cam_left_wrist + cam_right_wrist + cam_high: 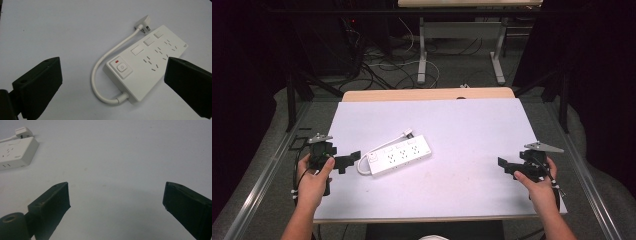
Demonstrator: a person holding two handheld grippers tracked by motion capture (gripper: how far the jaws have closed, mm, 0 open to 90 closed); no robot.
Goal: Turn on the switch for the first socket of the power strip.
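power strip (147, 65) far end cut off by jaw, left hand-held gripper (112, 85) spread wide, right hand-held gripper (116, 202) released

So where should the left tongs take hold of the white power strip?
Probably across the power strip's narrow width at the switch end, coming from the left, where the open left tongs already face it. The body lies flat, and its long sides look parallel; avoid the looped cord.

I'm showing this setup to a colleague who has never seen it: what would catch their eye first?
Probably the white power strip, lying askew left of the middle of the white table, its short cable looping back to a plug beside it. Next, the two black grippers held low at either side: the left gripper nearly at the strip, the right gripper well away, both open.
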